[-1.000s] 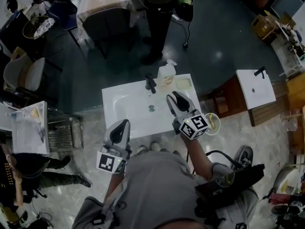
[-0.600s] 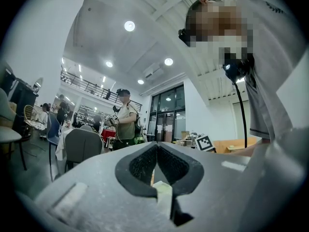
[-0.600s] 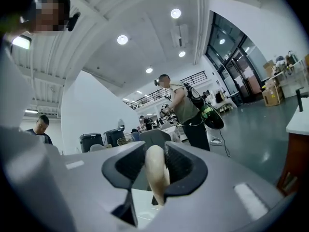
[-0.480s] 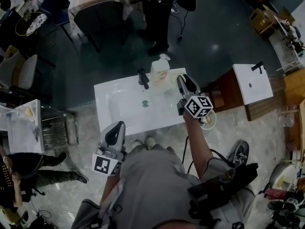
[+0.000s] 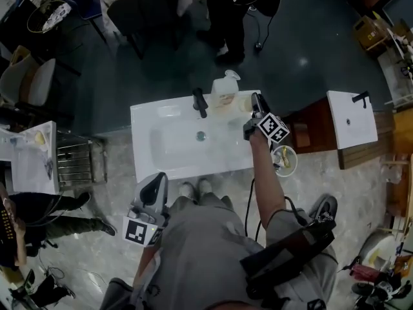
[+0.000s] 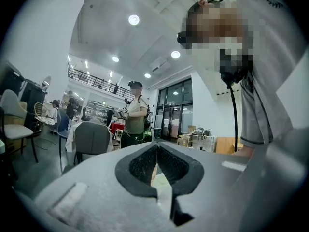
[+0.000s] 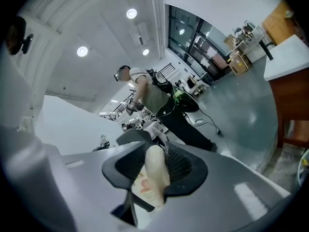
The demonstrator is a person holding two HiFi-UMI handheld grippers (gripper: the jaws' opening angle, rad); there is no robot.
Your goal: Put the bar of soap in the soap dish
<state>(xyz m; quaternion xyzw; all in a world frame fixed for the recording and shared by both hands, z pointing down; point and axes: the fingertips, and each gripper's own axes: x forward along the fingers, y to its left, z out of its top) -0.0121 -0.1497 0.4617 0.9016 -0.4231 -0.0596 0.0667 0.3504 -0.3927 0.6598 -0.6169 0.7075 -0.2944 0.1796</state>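
Note:
My right gripper (image 5: 257, 100) reaches over the back right corner of the white sink (image 5: 168, 163), beside the pale soap dish (image 5: 243, 104), which its jaws partly hide. In the right gripper view the gripper (image 7: 155, 164) is shut on a cream bar of soap (image 7: 153, 178), which stands on edge between the ribbed pads. My left gripper (image 5: 156, 183) hangs in front of the sink, near the person's body, apart from everything. In the left gripper view that gripper (image 6: 156, 159) has its pads pressed together with nothing between them.
A black faucet (image 5: 201, 102) and a clear pump bottle (image 5: 226, 88) stand on the sink's back rim, left of the dish. A person (image 5: 227, 18) stands behind the sink. A second sink unit (image 5: 352, 118) is at the right, a round bowl (image 5: 285, 160) on the floor, a metal rack (image 5: 77, 163) at the left.
My right gripper has swung with the soap from over the basin's front right part to the back right corner by the dish. The left gripper has dropped a little toward the person.

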